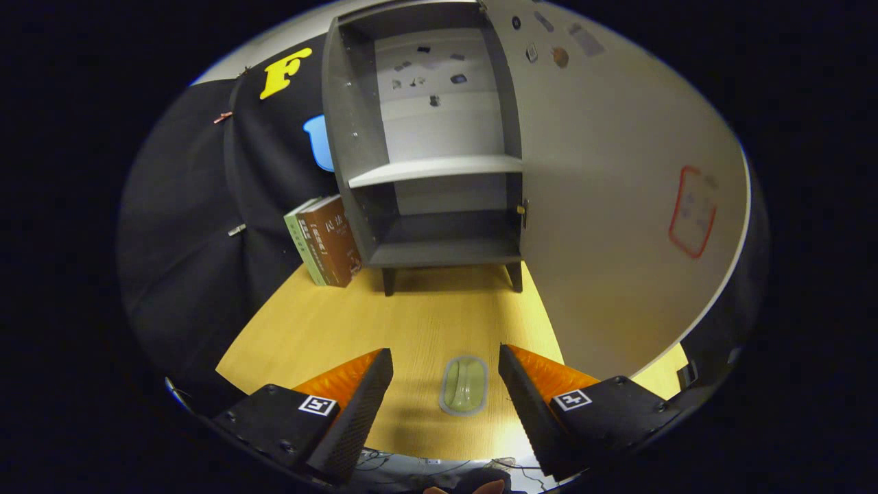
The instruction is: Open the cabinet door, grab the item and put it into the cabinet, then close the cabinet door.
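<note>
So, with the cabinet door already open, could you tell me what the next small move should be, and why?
Probably lower the gripper straight down and close on the small oval case. The cabinet door is swung wide open, the cabinet shelves look bare, and the case lies flat on the wooden table between the open fingers, which hold nothing.

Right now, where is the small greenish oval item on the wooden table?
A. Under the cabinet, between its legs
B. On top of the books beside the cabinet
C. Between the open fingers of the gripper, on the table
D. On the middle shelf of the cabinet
C: the oval item lies flat on the table between the fingers of the open gripper, untouched; the cabinet stands open beyond, its shelves bare.
</note>
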Demonstrator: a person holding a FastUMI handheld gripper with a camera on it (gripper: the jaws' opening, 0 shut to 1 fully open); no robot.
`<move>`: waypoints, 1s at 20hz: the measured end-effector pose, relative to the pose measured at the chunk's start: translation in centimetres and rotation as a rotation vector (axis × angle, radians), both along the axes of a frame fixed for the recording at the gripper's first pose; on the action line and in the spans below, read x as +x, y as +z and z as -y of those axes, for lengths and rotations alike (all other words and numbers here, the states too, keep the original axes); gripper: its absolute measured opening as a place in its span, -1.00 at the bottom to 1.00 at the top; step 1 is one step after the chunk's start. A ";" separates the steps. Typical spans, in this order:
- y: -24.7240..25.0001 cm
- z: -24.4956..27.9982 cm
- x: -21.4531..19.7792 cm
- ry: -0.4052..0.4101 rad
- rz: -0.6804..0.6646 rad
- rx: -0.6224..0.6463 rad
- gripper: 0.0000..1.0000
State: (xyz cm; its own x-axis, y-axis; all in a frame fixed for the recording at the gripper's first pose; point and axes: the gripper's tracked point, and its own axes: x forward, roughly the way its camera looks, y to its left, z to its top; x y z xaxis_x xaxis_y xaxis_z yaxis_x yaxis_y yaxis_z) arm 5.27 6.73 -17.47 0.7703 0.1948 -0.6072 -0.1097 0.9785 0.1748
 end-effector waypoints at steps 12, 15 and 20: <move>-4.6 0.4 -3.2 -0.025 -0.269 -0.051 0.92; -5.5 1.0 -3.4 -0.036 -0.298 -0.094 0.71; -6.5 2.2 -2.8 -0.066 -0.305 -0.142 0.21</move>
